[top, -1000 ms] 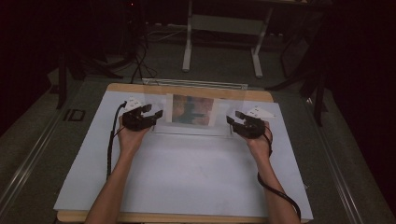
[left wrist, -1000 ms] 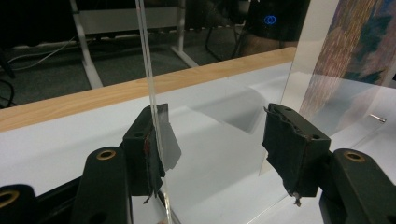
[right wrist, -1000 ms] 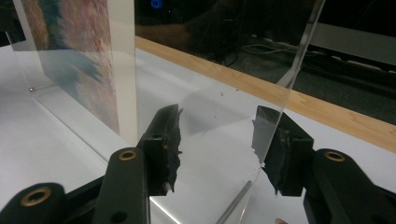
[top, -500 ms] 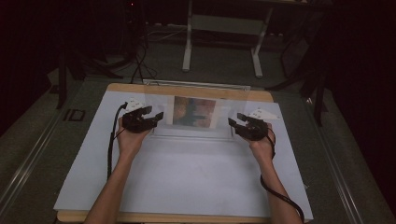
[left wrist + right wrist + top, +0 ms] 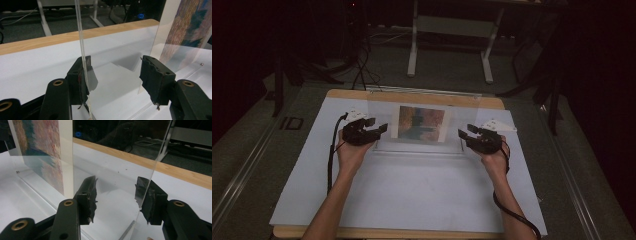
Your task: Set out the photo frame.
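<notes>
A clear acrylic frame (image 5: 422, 127) stands upright on the white table sheet (image 5: 412, 195), close to the far wooden edge (image 5: 412, 96), with a colourful print (image 5: 421, 123) sandwiched at its middle. The person brings one tool to each end of this frame, which suits lifting or shifting a wide, thin panel without tipping it.

The left gripper (image 5: 379, 131) sits at the frame's left end. In the left gripper view its jaws stand wide apart; the panel's edge (image 5: 83, 65) runs along the inner face of one pad, while the other pad stands clear of it, so nothing is clamped.

The right gripper (image 5: 463, 133) sits at the frame's right end. In the right gripper view its jaws also stand wide, and the panel's edge (image 5: 150, 182) passes just in front of one pad; whether it touches is hard to tell through the clear plastic, but no squeeze shows.

Both tools straddle the panel's edges, probably so that closing would pinch the sheet across its thin faces.
</notes>
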`<state>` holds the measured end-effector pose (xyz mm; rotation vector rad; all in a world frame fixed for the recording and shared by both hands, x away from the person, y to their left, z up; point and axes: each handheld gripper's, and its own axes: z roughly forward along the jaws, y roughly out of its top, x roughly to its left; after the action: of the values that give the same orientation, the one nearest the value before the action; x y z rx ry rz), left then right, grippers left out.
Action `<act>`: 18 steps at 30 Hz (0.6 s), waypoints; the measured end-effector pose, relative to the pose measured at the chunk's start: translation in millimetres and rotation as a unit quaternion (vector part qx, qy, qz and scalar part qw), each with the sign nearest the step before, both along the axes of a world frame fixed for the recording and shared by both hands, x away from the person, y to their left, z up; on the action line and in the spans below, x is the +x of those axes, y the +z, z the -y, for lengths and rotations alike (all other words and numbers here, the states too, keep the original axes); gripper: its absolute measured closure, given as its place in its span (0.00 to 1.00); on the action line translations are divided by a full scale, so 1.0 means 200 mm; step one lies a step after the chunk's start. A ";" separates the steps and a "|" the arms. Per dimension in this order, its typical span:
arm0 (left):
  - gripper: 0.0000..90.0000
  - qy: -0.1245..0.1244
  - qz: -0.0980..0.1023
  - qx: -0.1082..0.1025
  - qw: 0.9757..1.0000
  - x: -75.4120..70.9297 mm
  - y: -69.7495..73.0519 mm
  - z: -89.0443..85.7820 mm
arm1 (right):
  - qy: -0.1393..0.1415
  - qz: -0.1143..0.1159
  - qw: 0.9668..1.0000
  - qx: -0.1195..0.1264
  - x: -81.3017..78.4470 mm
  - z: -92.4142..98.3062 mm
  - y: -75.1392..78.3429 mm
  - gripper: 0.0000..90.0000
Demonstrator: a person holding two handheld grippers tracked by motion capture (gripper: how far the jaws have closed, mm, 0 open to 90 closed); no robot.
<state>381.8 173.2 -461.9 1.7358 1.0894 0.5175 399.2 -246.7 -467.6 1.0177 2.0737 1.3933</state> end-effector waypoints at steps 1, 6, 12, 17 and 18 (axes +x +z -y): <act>0.47 0.000 0.000 0.001 1.000 -0.01 0.00 0.00 | 0.000 -0.002 1.000 0.001 0.00 0.00 0.00 0.56; 0.47 0.001 -0.001 0.002 1.000 -0.04 0.01 0.01 | 0.002 -0.002 1.000 0.001 -0.03 0.01 0.01 0.56; 0.47 0.000 -0.009 -0.001 1.000 -0.06 0.01 0.01 | 0.001 -0.008 1.000 0.000 -0.06 0.01 0.01 0.56; 0.47 0.002 -0.010 -0.002 1.000 -0.07 0.01 0.03 | -0.002 -0.009 1.000 0.003 -0.07 0.02 0.01 0.56; 0.47 0.003 -0.010 -0.003 1.000 -0.07 0.01 0.03 | -0.003 -0.009 1.000 0.005 -0.08 0.02 0.01 0.56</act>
<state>367.1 167.7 -460.0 1.7376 1.1096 0.5005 384.2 -251.1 -465.9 1.0437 2.0773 1.3975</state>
